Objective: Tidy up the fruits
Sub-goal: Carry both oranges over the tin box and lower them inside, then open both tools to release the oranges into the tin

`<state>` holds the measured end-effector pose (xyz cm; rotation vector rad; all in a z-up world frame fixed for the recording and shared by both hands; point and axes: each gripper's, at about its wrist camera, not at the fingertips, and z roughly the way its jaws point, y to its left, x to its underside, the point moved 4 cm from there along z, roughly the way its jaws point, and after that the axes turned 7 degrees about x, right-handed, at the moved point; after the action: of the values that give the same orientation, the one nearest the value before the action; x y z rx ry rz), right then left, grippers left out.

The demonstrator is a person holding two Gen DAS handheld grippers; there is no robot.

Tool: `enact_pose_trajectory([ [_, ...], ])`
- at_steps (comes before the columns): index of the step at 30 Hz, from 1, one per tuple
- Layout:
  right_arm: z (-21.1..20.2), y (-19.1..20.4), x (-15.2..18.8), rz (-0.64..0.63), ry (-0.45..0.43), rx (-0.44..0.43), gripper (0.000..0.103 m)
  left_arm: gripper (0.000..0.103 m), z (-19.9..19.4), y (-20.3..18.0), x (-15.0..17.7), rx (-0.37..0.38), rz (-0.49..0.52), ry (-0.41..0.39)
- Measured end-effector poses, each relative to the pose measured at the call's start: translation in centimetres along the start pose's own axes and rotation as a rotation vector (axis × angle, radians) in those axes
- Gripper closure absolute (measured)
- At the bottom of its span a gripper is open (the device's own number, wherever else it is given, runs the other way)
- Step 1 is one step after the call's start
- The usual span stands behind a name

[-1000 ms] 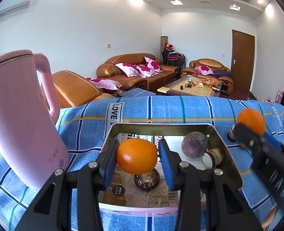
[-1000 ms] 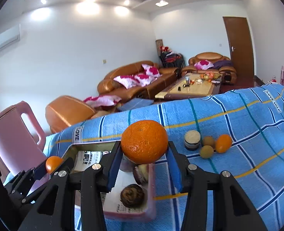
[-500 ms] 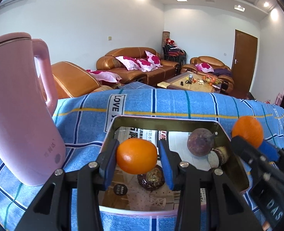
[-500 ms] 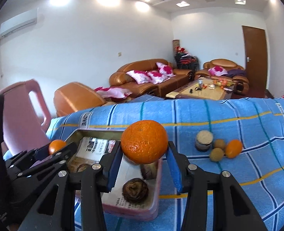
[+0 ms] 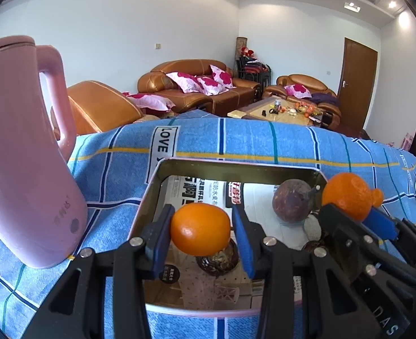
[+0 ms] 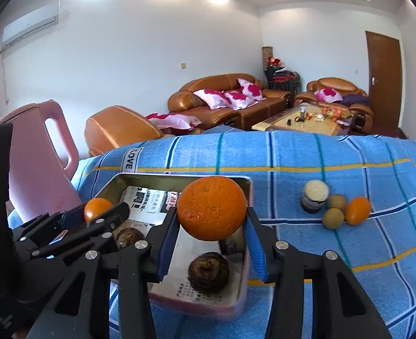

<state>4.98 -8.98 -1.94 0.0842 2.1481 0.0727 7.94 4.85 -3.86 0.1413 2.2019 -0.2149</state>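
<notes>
1. The tin tray (image 5: 151, 195) looks like glossy metal with reflective walls, lined with printed paper.
2. The kettle (image 5: 24, 169) is smooth matt pink plastic.
3. The tabletop cover (image 6: 320, 152) is woven cloth.
4. The big orange (image 6: 212, 212) has pebbled skin; the small orange (image 5: 200, 233) is smoother and shiny.
5. The sofa (image 6: 222, 96) is glossy leather.

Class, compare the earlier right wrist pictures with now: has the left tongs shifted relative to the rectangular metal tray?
Yes. The left tongs reached further rightward across the rectangular metal tray.

Around the metal tin (image 6: 114, 182), three orange fruits (image 6: 212, 212), two brown longans (image 6: 333, 218), one jar (image 6: 314, 196) and one pink kettle (image 5: 18, 152) are counted.
</notes>
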Motion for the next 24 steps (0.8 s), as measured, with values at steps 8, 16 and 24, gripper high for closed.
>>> enact_pose_trajectory([
  [8, 1.5, -0.7, 0.5, 0.067, 0.083, -0.108, 0.054, 0.059, 0.0, -0.1, 0.1, -0.013, 0.008, 0.002],
  [16, 1.7, -0.4, 0.7, 0.097, 0.106, -0.176, 0.053, 0.059, -0.1, 0.2, 0.2, -0.015, -0.009, 0.003],
  [24, -1.4, -2.4, -0.9, 0.172, -0.072, -0.096, 0.053, 0.059, -0.6, -0.3, -0.1, -0.013, 0.01, -0.027],
])
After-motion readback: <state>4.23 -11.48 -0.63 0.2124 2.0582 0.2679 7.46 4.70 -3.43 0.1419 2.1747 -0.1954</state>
